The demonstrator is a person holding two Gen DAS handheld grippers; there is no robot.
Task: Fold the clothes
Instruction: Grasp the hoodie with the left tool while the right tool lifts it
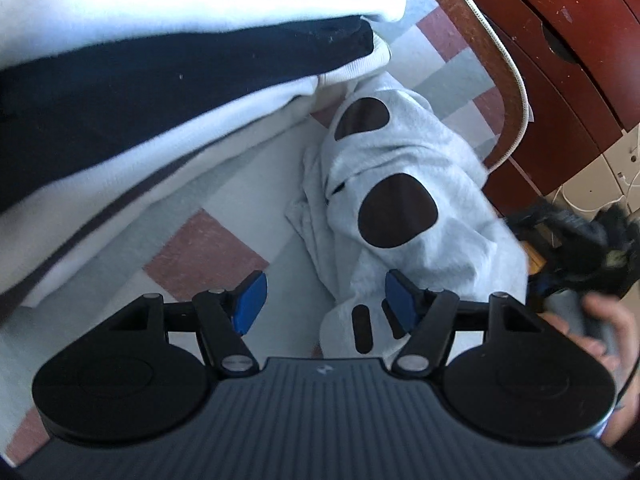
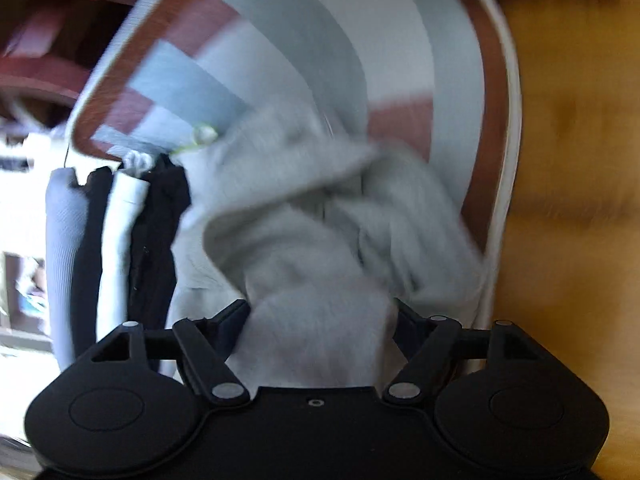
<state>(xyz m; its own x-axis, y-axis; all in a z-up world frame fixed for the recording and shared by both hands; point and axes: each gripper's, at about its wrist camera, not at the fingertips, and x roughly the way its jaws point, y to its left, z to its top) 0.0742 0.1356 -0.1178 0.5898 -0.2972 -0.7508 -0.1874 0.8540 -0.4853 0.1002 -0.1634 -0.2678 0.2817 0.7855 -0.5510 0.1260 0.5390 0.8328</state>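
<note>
While the left tongs hang low over the checked cloth, their blue pads stand well apart with nothing between them; the right-hand pad sits just at the near end of the grey garment and may brush it, though I cannot tell. Beside them, at the right, a hand wraps around a grey handle. The garment lies rumpled on the cloth, running from the tongs toward the cloth's far right edge, with dark brown oval patches showing on it. Left of it, a stack of folded clothes in white and navy layers rises tall, its corner just touching the garment's far end. Beyond the cloth's brown border stands dark red wooden furniture.

From the other side, the right tongs are clamped on the grey garment; the fabric fills the gap between the fingers and hides the pads. The garment is bunched and blurred, lifted from the near edge of the checked cloth. Just left of it the folded stack shows its edges: pale blue, black, white, black. Right of the cloth's border lies yellow wood.
</note>
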